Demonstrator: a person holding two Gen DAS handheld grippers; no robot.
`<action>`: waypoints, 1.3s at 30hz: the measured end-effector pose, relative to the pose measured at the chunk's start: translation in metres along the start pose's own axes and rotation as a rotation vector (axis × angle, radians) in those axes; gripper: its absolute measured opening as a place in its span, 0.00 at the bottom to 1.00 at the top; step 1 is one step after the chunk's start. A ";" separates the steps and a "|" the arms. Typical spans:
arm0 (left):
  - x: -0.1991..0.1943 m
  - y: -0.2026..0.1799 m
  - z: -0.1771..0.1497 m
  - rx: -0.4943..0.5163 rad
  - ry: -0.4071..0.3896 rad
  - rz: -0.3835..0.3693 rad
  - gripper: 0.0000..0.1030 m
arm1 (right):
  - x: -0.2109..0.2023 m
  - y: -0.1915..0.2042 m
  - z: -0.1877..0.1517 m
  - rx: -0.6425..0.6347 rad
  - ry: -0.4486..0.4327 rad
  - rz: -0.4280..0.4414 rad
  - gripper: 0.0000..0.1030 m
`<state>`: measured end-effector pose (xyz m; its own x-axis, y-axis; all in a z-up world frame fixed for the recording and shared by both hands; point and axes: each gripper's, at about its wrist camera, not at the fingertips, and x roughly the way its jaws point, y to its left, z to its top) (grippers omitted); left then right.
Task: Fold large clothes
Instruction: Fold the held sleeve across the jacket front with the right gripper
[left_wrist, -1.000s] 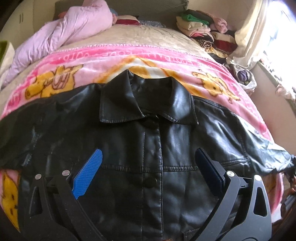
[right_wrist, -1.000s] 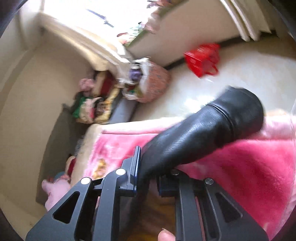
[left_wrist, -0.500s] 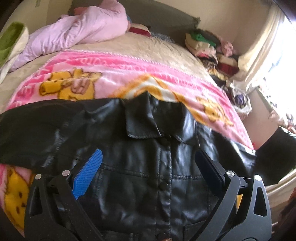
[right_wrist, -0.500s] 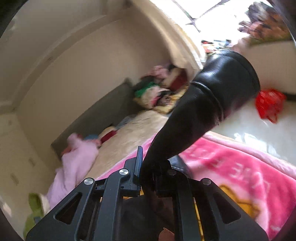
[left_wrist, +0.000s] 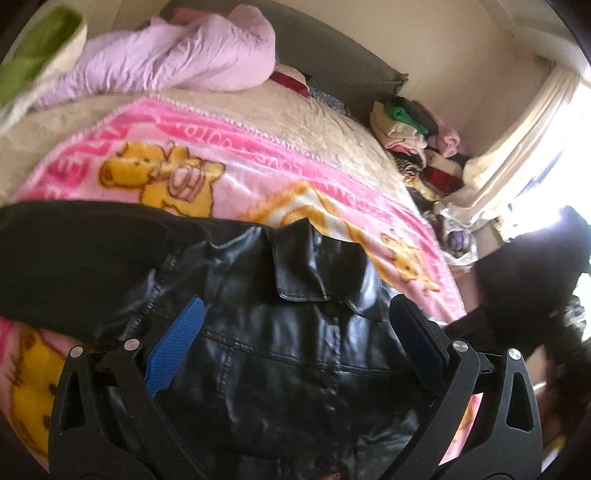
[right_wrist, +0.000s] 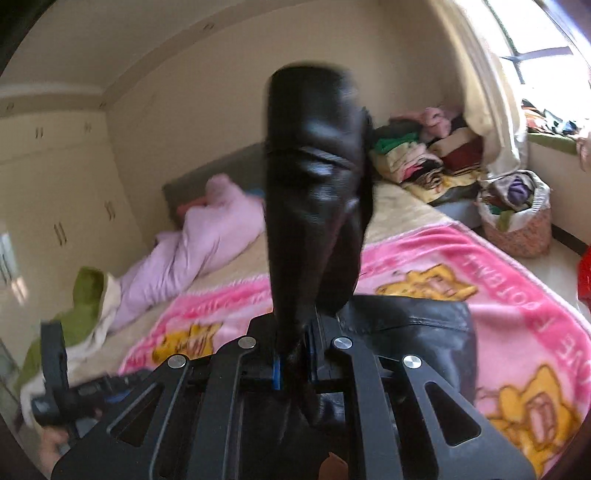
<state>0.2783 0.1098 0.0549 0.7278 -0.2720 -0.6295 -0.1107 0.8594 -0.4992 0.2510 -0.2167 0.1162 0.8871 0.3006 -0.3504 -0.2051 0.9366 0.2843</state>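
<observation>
Right gripper (right_wrist: 295, 354) is pinching the sleeve (right_wrist: 314, 192) aloft, left gripper (left_wrist: 295, 347) hovering spread over the jacket (left_wrist: 288, 369) — slick leather could be slipping free.

One black leather jacket (left_wrist: 295, 354), one pink blanket (left_wrist: 229, 162), one lilac garment (left_wrist: 177, 59), two tools, one laundry basket (right_wrist: 517, 225)

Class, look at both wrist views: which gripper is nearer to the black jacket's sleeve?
Right. The right gripper is shut on the sleeve, holding it up; the left gripper hovers open over the jacket's chest.
</observation>
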 end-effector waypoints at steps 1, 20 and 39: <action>-0.001 0.003 0.000 -0.013 0.003 -0.015 0.91 | 0.003 0.008 -0.004 -0.010 0.011 0.009 0.09; -0.022 0.079 0.009 -0.265 -0.024 -0.193 0.91 | 0.077 0.091 -0.111 -0.139 0.233 0.084 0.12; 0.041 0.104 -0.021 -0.291 0.166 -0.098 0.91 | 0.044 0.081 -0.138 -0.128 0.372 0.208 0.94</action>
<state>0.2826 0.1790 -0.0355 0.6275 -0.4345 -0.6461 -0.2512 0.6725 -0.6962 0.2166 -0.1027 0.0004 0.6168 0.5077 -0.6015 -0.4343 0.8568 0.2779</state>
